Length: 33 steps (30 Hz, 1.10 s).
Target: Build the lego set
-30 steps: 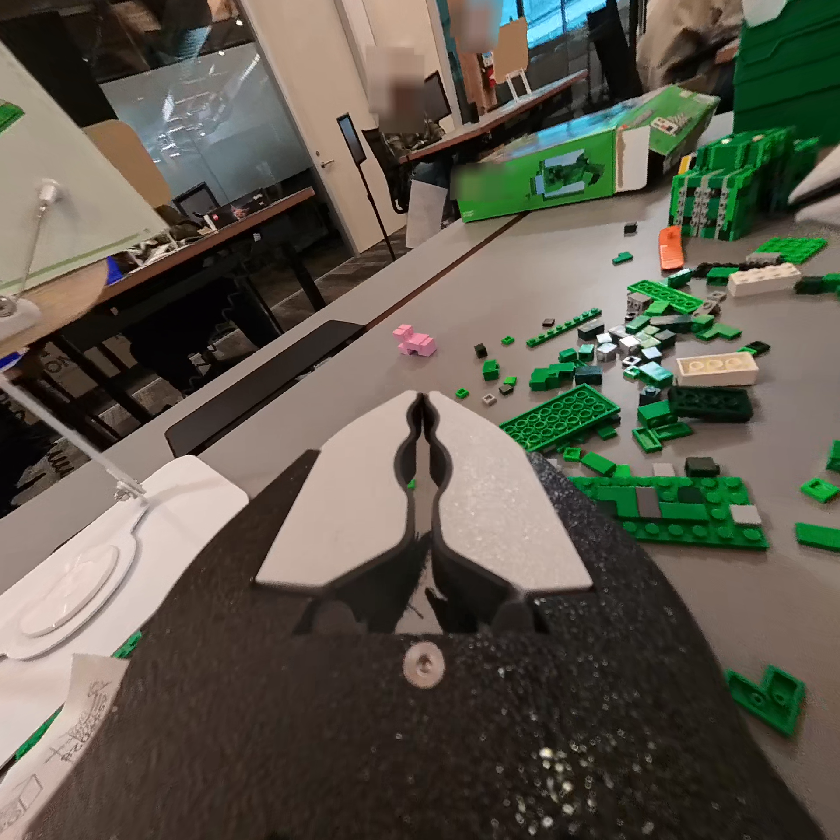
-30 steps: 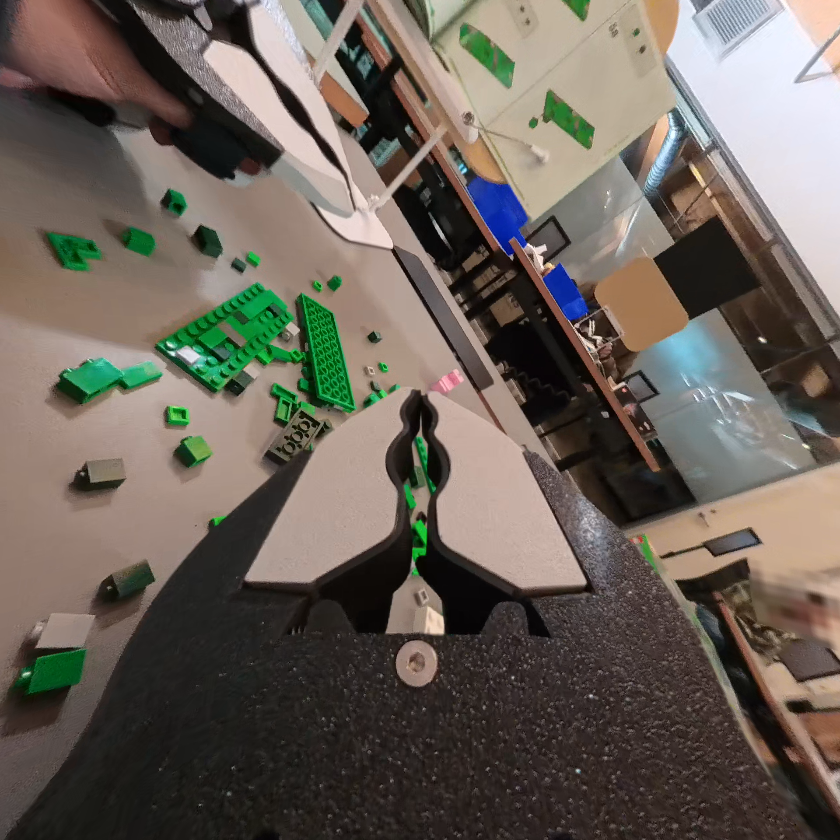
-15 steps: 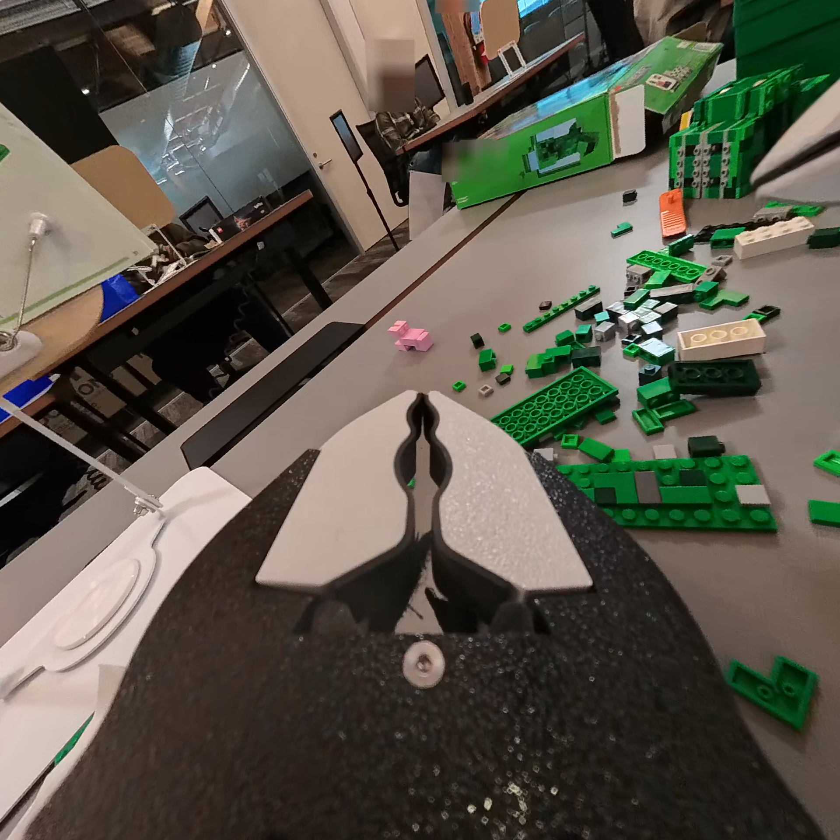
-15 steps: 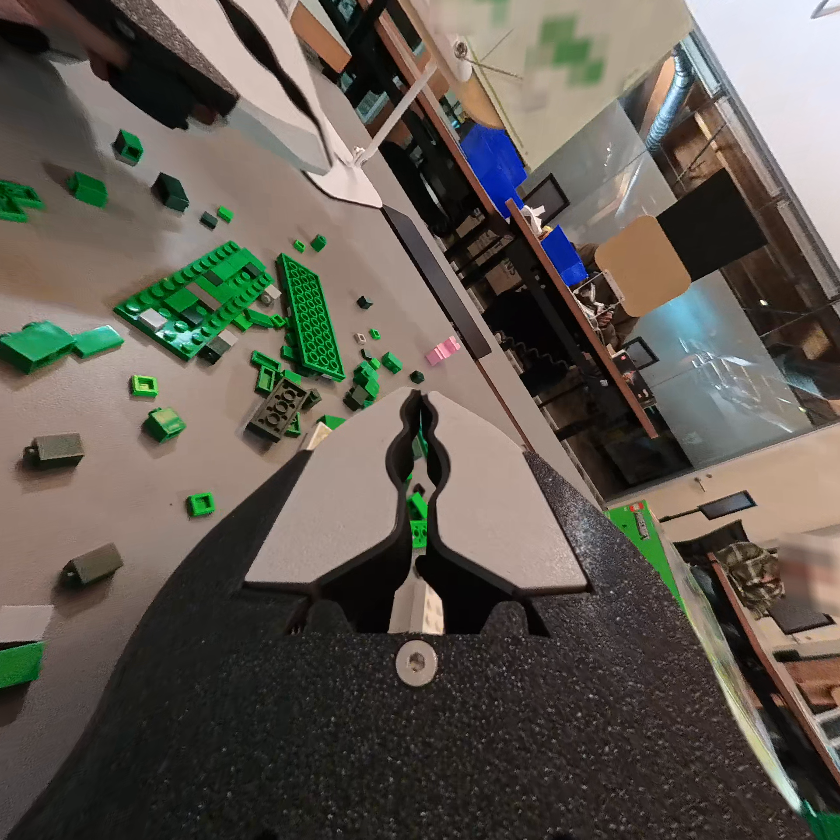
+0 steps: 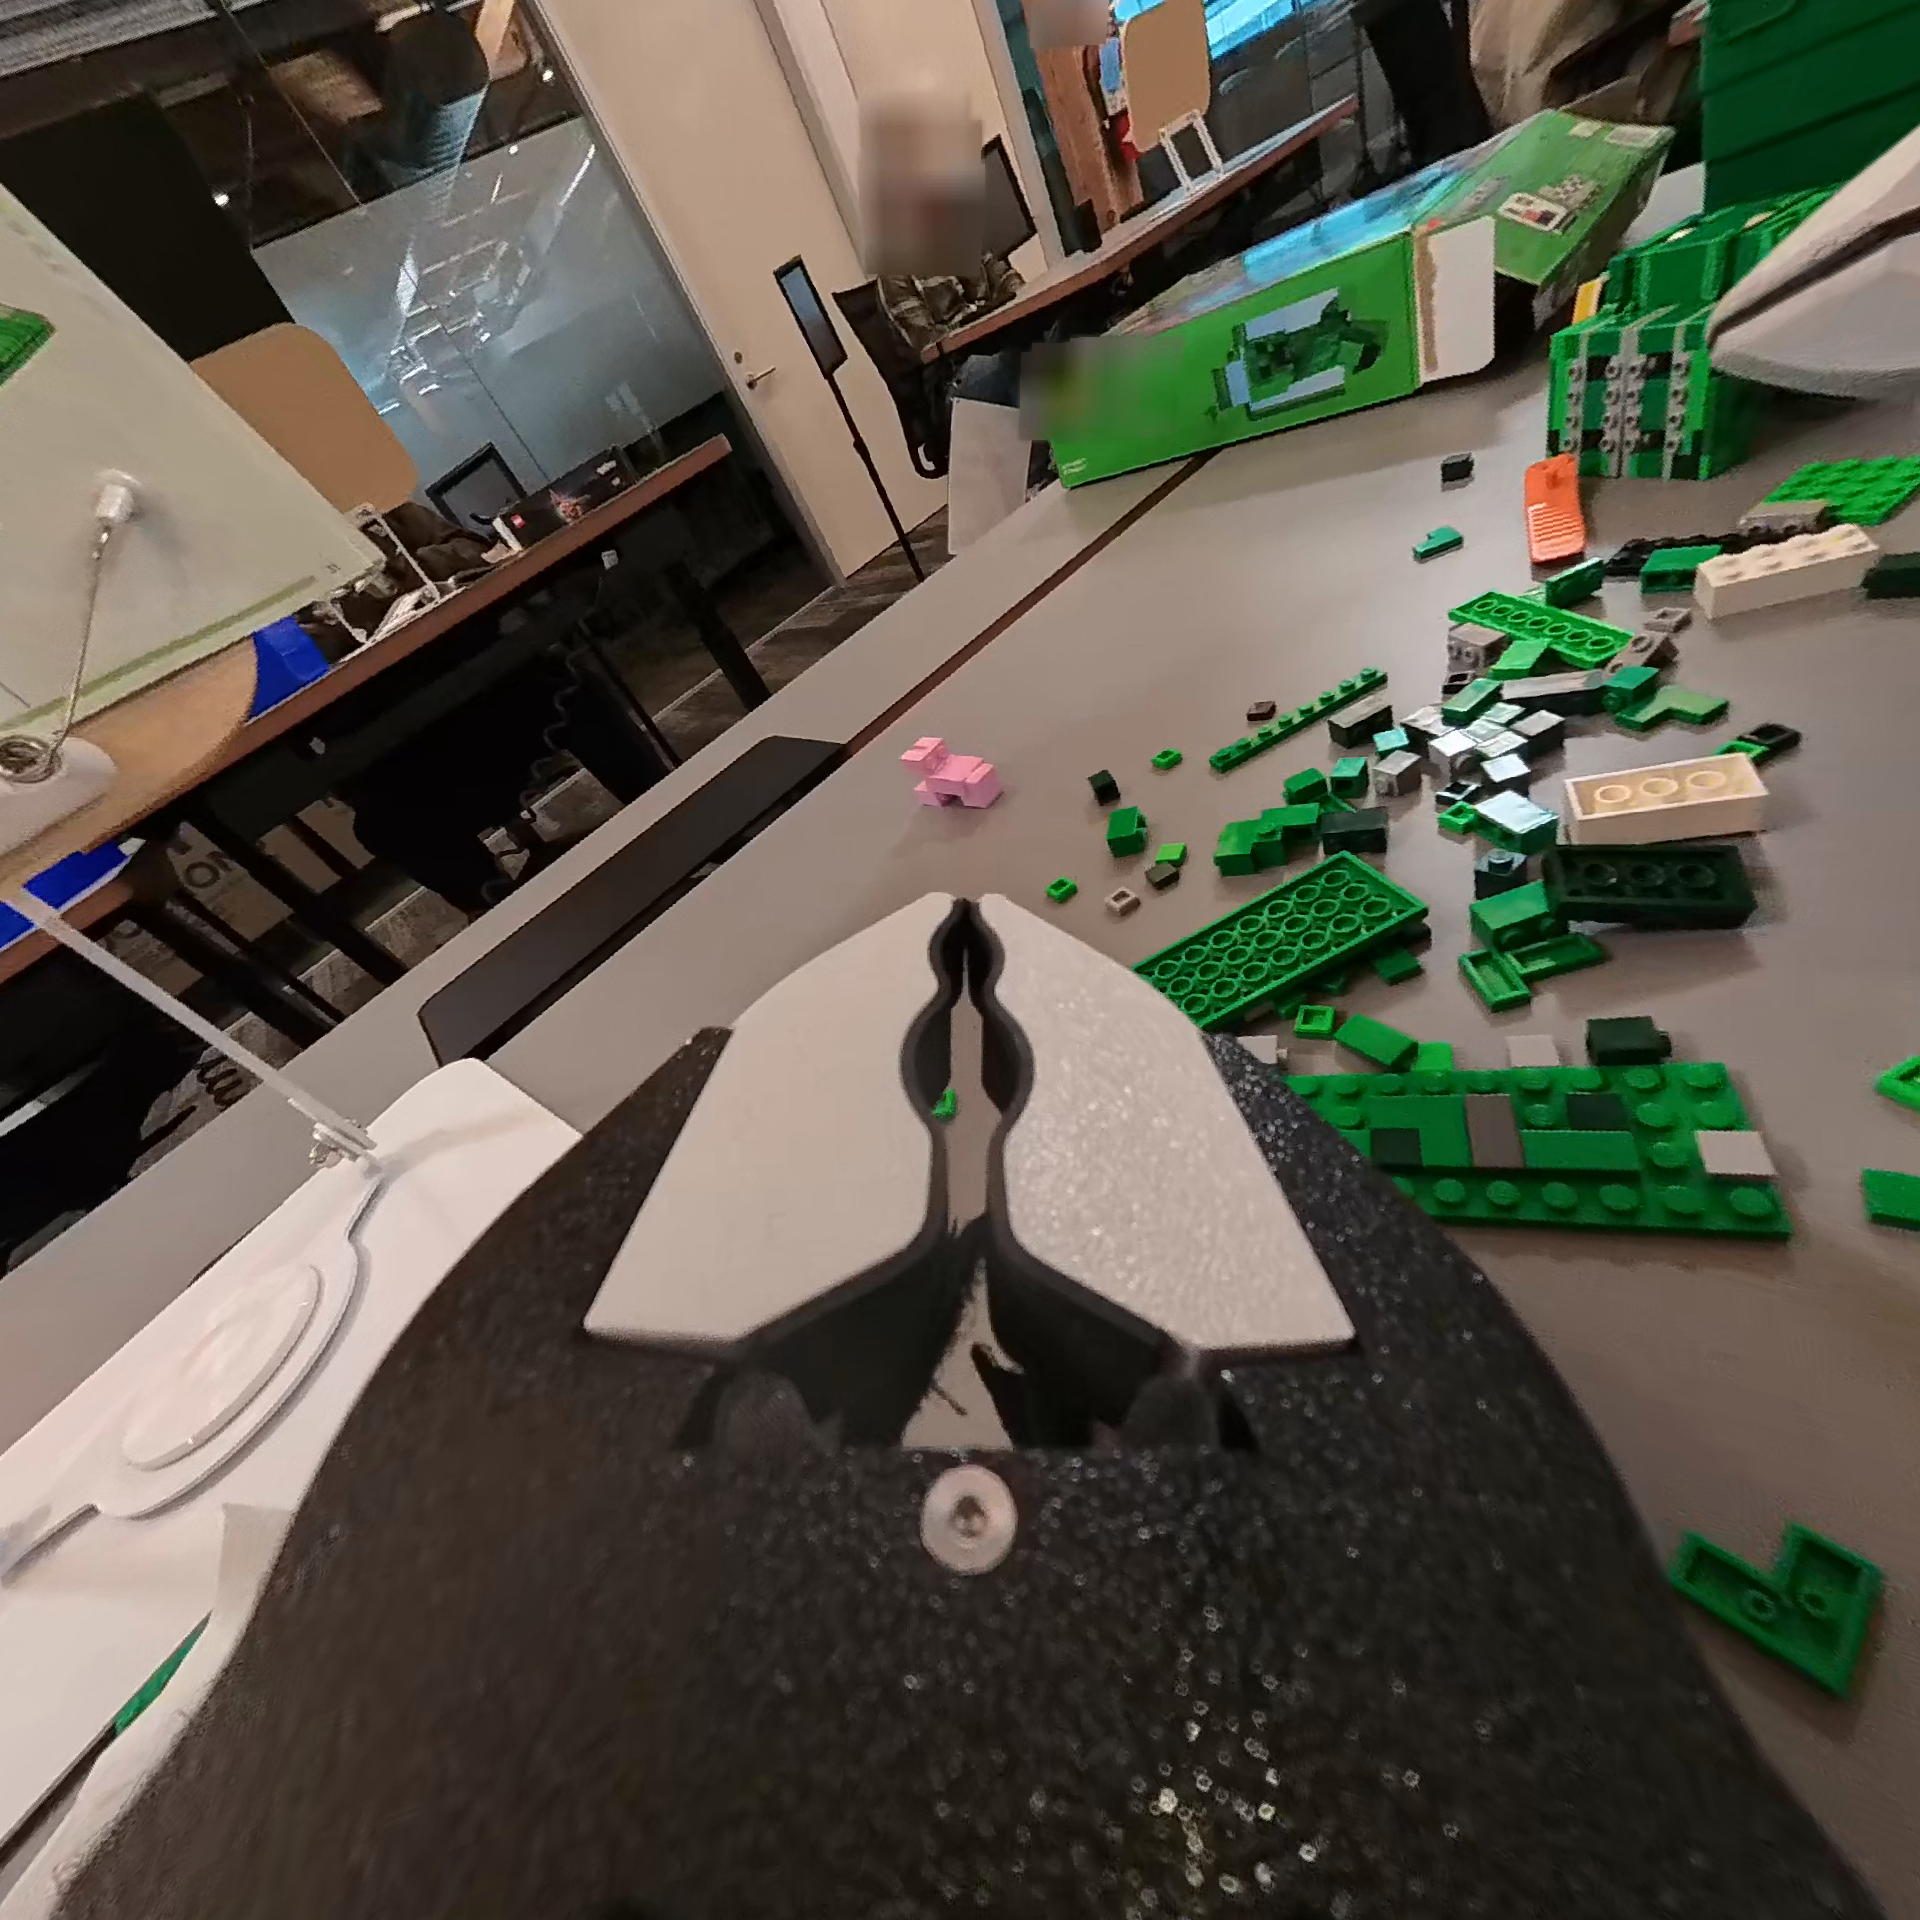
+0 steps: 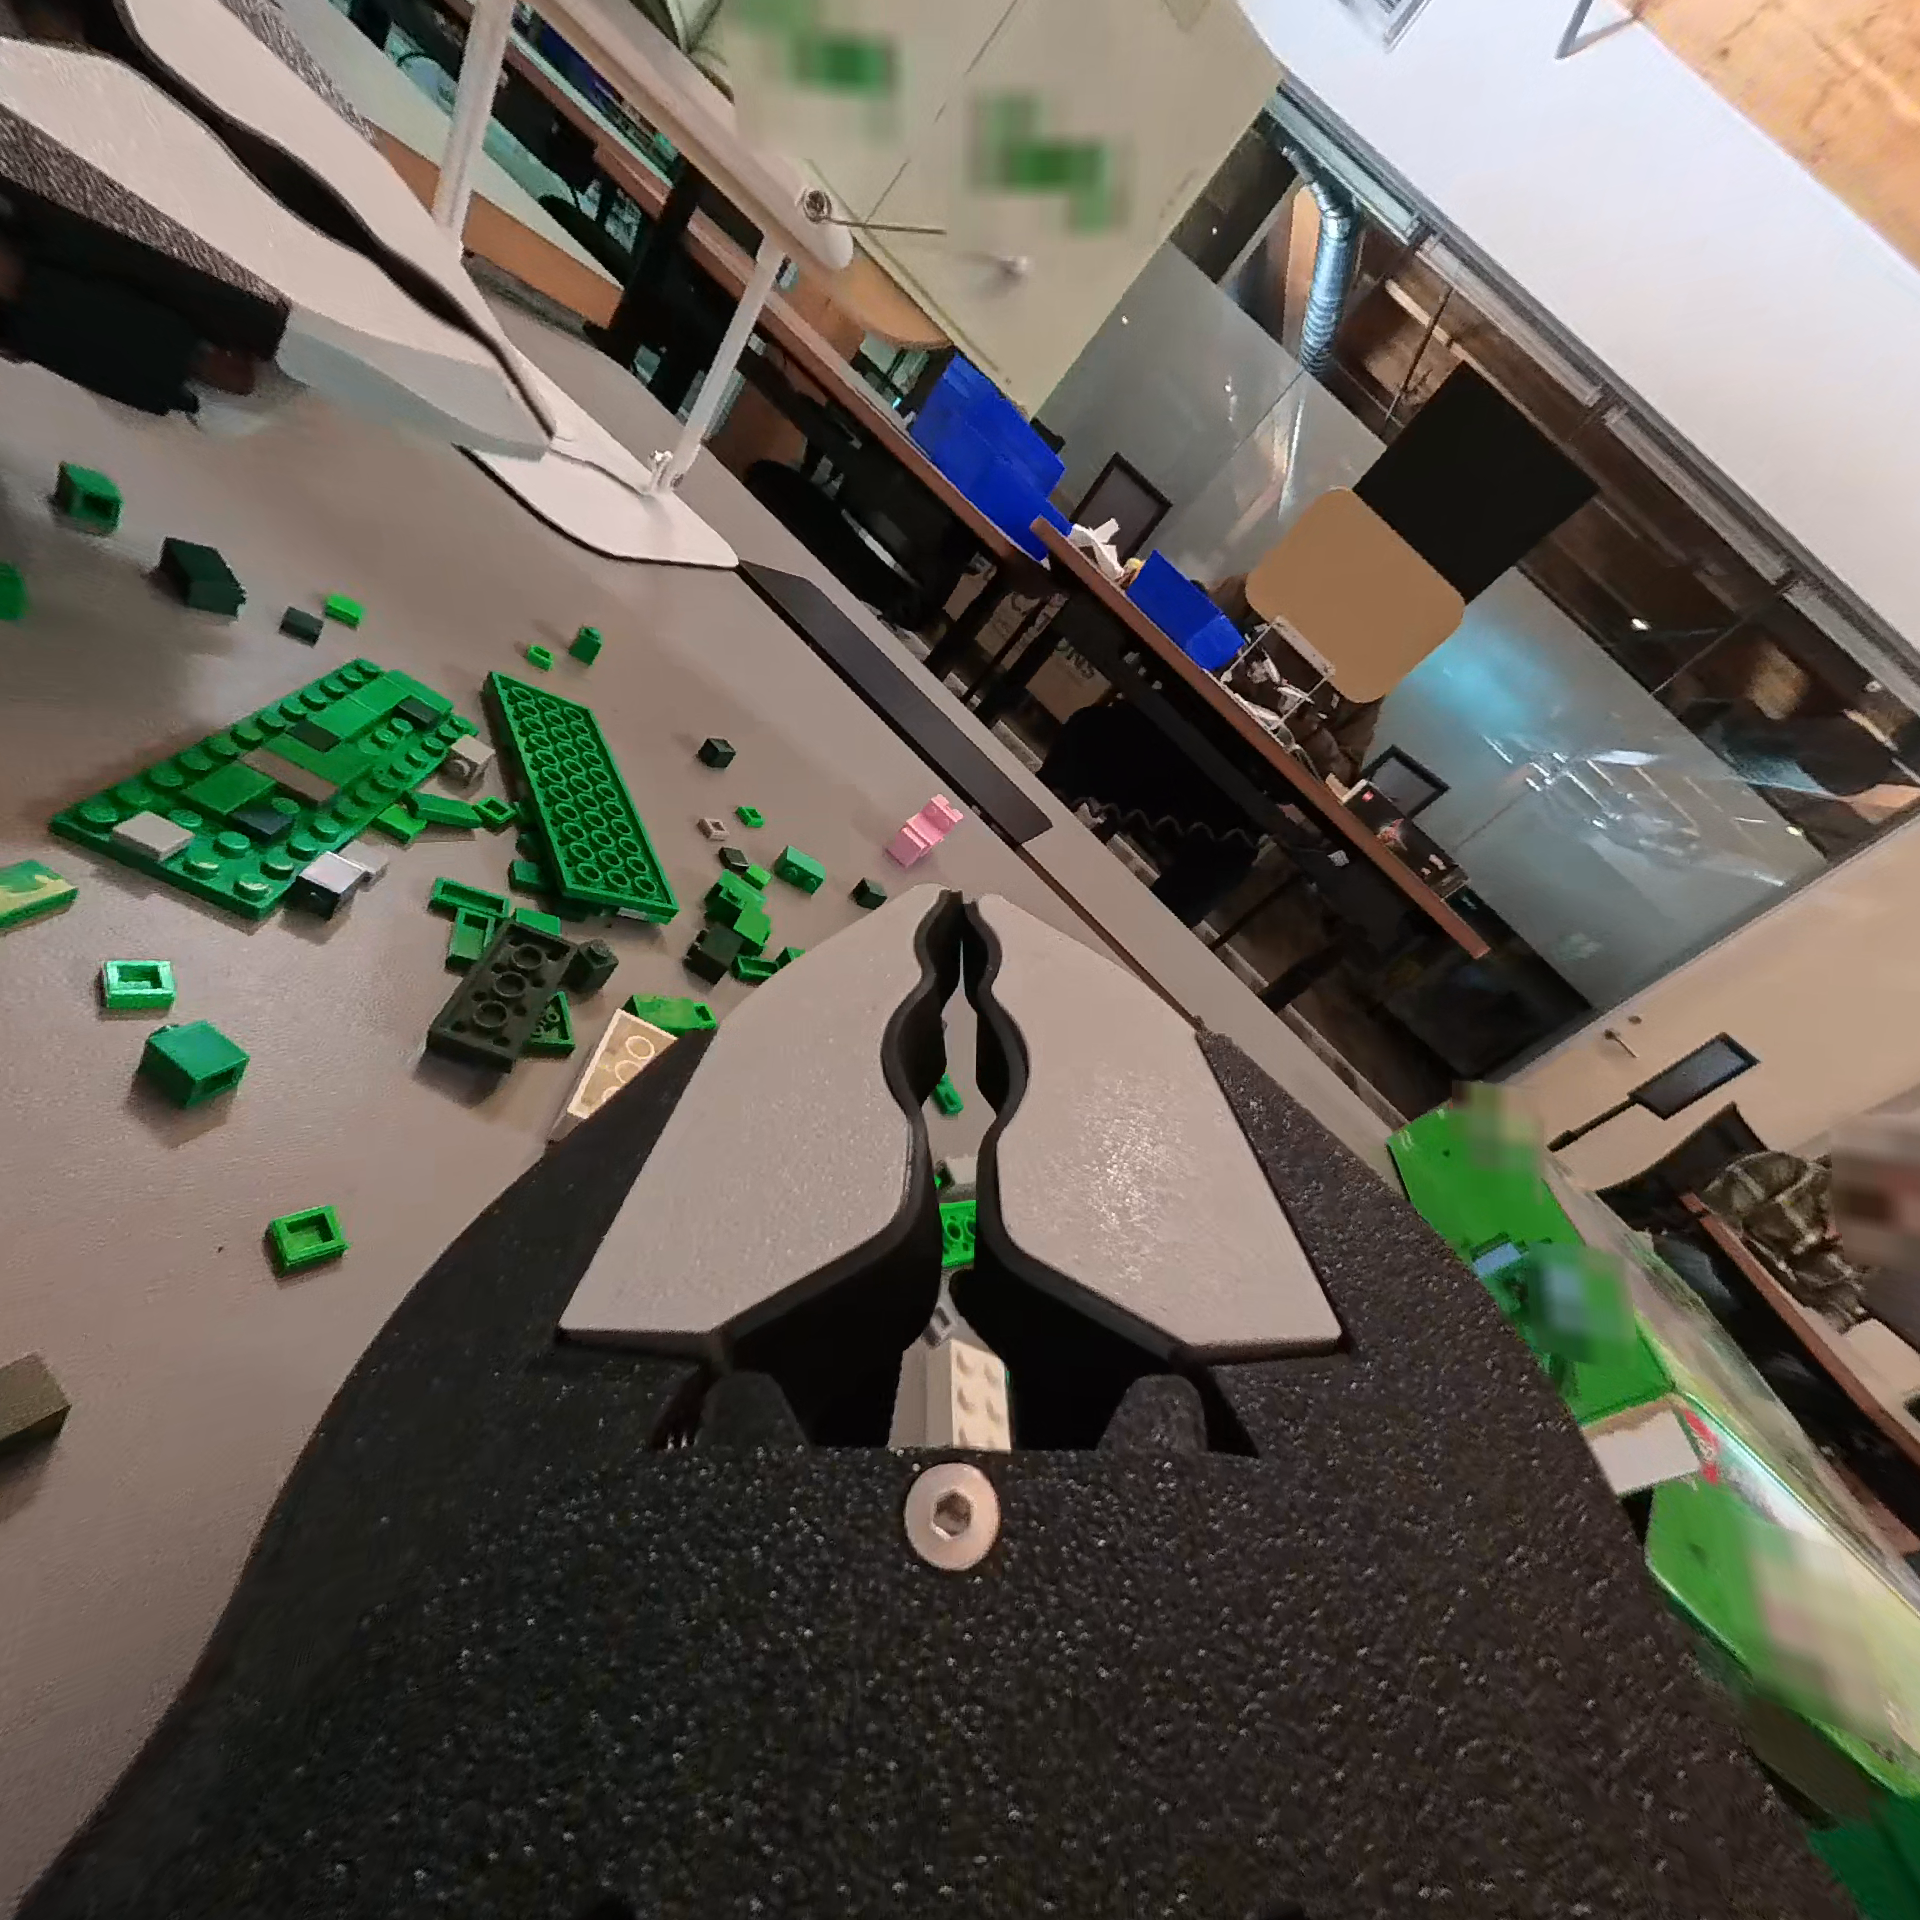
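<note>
Many loose green, grey and white Lego pieces lie on the grey table [image 5: 1039, 644]. A partly built green baseplate [image 5: 1538, 1153] with grey and dark tiles lies right of my left gripper [image 5: 968, 914], which is shut and empty above the table. An upturned green plate [image 5: 1283, 930] lies just beyond it. In the right wrist view the baseplate [image 6: 260, 779] and the upturned plate [image 6: 577, 795] lie at left. My right gripper [image 6: 956, 909] is shut and empty, held above the pieces. The left gripper also shows at the top left [image 6: 312, 281].
A green set box [image 5: 1278, 364] and a tall green built block [image 5: 1662, 384] stand at the back right. A small pink figure [image 5: 951, 774] sits near the table's far edge. A white lamp base [image 5: 208, 1351] lies at left. An orange brick separator [image 5: 1555, 509] lies nearby. Across from one pair of fingers to the other is roughly 15 centimeters. It is some 9 centimeters from my left tips to the upturned plate [image 6: 577, 795]. The left camera catches it too, in the left wrist view [image 5: 1250, 954].
Both grippers stayed shut. The left view drifted slightly left and back. The right gripper swung and moved over the pile, so the pieces now lie lower left and the left gripper looms larger.
</note>
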Tool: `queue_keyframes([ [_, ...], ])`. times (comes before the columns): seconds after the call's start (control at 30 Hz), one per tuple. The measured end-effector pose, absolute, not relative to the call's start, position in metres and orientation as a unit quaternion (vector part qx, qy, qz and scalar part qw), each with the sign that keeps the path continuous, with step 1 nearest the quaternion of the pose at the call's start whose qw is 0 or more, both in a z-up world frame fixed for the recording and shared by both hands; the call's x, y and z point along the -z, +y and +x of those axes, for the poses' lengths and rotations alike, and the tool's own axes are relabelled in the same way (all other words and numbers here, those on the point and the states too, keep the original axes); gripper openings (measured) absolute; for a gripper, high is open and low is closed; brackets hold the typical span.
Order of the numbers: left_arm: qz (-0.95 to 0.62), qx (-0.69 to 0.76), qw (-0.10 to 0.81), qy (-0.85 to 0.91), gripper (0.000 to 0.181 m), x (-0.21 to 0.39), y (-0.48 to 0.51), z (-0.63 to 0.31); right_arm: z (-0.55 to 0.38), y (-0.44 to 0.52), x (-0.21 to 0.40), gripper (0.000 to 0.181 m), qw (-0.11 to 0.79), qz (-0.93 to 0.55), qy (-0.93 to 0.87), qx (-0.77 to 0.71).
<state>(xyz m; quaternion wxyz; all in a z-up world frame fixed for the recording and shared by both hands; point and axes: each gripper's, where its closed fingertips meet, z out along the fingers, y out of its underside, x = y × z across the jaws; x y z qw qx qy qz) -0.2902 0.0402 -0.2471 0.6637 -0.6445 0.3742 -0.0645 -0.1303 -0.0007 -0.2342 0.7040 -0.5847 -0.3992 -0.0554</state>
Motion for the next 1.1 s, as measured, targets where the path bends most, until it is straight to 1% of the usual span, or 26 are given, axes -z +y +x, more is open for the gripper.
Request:
queue_keyframes([
  [0.27,-0.643,0.054,0.664,0.377,0.000,0.248,0.040,-0.289,-0.140,-0.005,0.234,0.000,0.717,-0.567,-0.406,0.008],
  [0.5,-0.646,0.062,0.667,0.366,0.000,0.246,0.043,-0.290,-0.121,0.007,0.227,0.000,0.729,-0.597,-0.332,-0.041],
  [0.77,-0.631,0.079,0.682,0.362,0.000,0.240,0.038,-0.288,-0.127,0.011,0.234,0.000,0.718,-0.595,-0.361,-0.019],
  [1.1,-0.635,0.065,0.676,0.368,0.000,0.243,0.043,-0.283,-0.117,0.004,0.229,0.000,0.732,-0.587,-0.345,-0.026],
])
